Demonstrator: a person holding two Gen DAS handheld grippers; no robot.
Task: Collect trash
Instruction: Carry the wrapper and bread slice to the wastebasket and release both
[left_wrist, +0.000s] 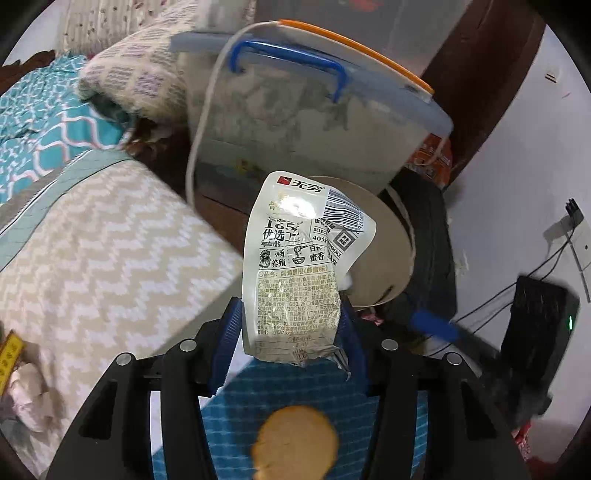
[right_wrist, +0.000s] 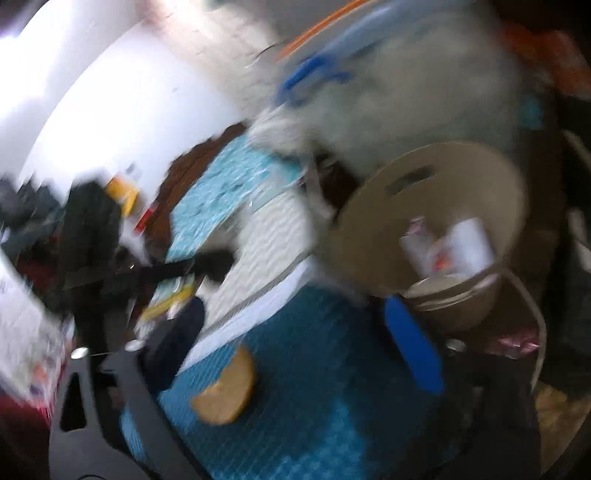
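Setting: bedroom; chevron-pattern bedding (left_wrist: 92, 251) fills the left of the left wrist view, white wall at right, blue mat (left_wrist: 310, 387) along the bottom.
Task item: one snack wrapper (left_wrist: 295, 273), printed, crumpled, empty-looking; centre of the left wrist view, off the floor.
Left gripper (left_wrist: 291, 325): blue fingers (left_wrist: 231, 332) clamped on the wrapper's lower end, one on each side.
Wrapper axis: long axis runs up the frame, away from the fingers; free top end leans toward the bin.
Bin: one tan round waste bin (left_wrist: 384, 258) just behind and right of the wrapper; in the right wrist view its open mouth (right_wrist: 424, 221) shows paper scraps already inside.
Key relation: judged, the bin lies ahead and slightly right of the left fingers, so the left gripper is the nearer one for a drop; a short forward reach should do.
Right gripper (right_wrist: 295, 332): fingers apart, nothing seen between them; view heavily motion-blurred, so read with caution.
Other counts: one round biscuit (left_wrist: 295, 441) on the mat; one lidded storage tub (left_wrist: 314, 122) with blue handle, upper centre.
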